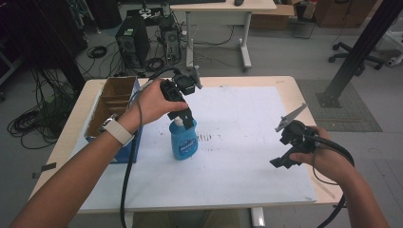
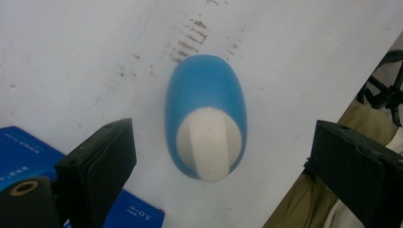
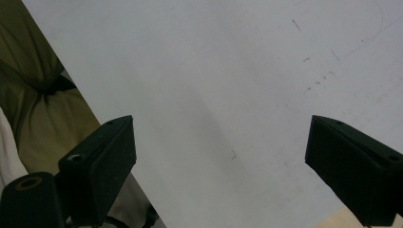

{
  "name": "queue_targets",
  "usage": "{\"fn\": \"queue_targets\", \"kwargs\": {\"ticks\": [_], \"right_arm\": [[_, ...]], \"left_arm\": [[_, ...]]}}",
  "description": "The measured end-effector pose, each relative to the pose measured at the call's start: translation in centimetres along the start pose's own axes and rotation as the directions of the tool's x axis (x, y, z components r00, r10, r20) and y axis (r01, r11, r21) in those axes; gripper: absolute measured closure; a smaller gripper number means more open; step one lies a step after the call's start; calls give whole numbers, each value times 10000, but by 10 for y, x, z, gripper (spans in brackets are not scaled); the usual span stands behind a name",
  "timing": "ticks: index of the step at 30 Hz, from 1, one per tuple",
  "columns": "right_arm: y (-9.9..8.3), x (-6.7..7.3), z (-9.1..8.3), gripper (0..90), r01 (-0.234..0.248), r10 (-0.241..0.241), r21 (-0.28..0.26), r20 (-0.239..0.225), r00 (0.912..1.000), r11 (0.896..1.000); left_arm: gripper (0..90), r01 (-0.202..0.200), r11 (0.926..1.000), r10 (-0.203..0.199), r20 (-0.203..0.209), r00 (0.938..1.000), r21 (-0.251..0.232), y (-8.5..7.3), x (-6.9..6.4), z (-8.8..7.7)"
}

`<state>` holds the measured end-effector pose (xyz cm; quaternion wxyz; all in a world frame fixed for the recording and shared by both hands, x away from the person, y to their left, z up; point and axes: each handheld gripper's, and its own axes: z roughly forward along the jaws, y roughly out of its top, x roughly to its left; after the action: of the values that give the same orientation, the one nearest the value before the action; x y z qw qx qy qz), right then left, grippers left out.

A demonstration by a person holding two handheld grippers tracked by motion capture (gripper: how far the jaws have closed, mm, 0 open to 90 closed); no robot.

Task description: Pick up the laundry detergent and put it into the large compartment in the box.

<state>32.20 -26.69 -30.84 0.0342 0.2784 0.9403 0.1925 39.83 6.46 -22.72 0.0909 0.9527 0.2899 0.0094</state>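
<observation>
The blue plastic bottle with a white cap (image 1: pixel 184 141) stands upright on the white paper sheet (image 1: pixel 237 156) covering the table, just beside the open cardboard box with blue sides (image 1: pixel 111 102). The left gripper (image 1: pixel 186 116) hangs right over the bottle's cap, jaws spread wide to either side and holding nothing — in the left gripper view the bottle (image 2: pixel 205 116) sits between them, untouched. The right gripper (image 1: pixel 283 161) hovers well apart near the sheet's right edge, jaws wide open and empty.

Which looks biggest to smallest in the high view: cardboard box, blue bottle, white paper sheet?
1. white paper sheet
2. cardboard box
3. blue bottle, standing below the open left gripper
</observation>
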Motion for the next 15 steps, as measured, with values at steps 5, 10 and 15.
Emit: {"fn": "queue_targets", "kwargs": {"ticks": [5, 10, 15], "right_arm": [[-1, 0, 0, 99, -38, 38, 26, 4, 10000, 10000], [-2, 0, 1, 99, -65, 65, 62, 2, 10000, 10000], [-2, 0, 2, 99, -92, 92, 66, -29, 10000, 9999]], "left_arm": [[88, -45, 10000, 45, 17, 10000, 10, 0, 0, 4], [88, -103, 9999, 103, -27, 9999, 53, -1, 1, 10], [89, -84, 10000, 84, -55, 9999, 35, -2, 2, 17]]}}
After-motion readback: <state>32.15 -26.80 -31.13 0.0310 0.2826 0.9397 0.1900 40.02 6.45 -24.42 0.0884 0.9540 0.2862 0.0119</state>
